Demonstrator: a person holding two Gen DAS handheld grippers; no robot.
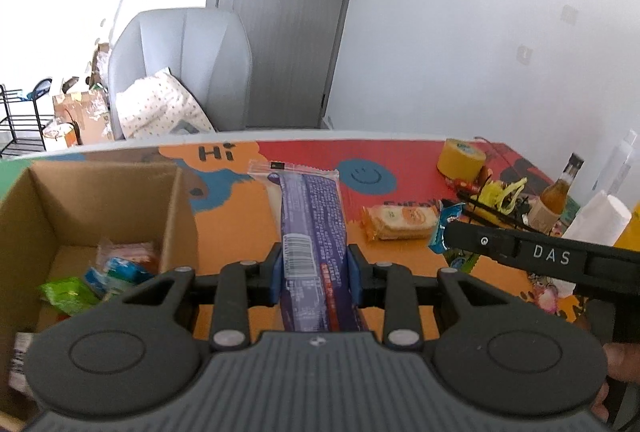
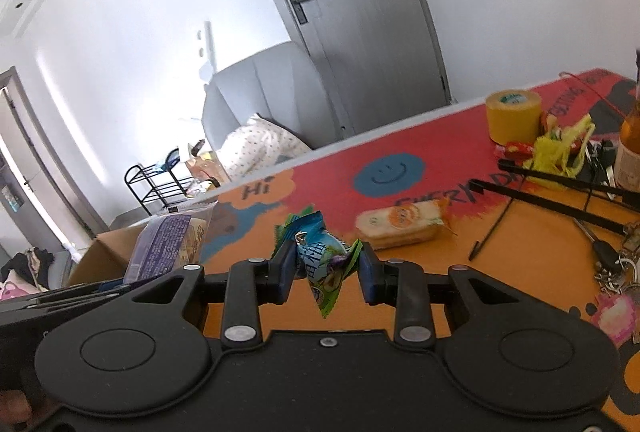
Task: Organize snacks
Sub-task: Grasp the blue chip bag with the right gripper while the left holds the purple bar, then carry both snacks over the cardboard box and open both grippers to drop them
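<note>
While clamped, purple snack pack [image 1: 314, 228] spans left jaws.

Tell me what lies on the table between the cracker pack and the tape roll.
Bare printed mat, no objects. Both wrist views show only the blue smiley print between the cracker pack and the tape roll.

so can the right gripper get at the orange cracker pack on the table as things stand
Probably not yet. The path to the orange cracker pack looks clear, lying just beyond the right gripper, but its fingers are already shut on a green and blue candy, which would need dropping first.
</note>
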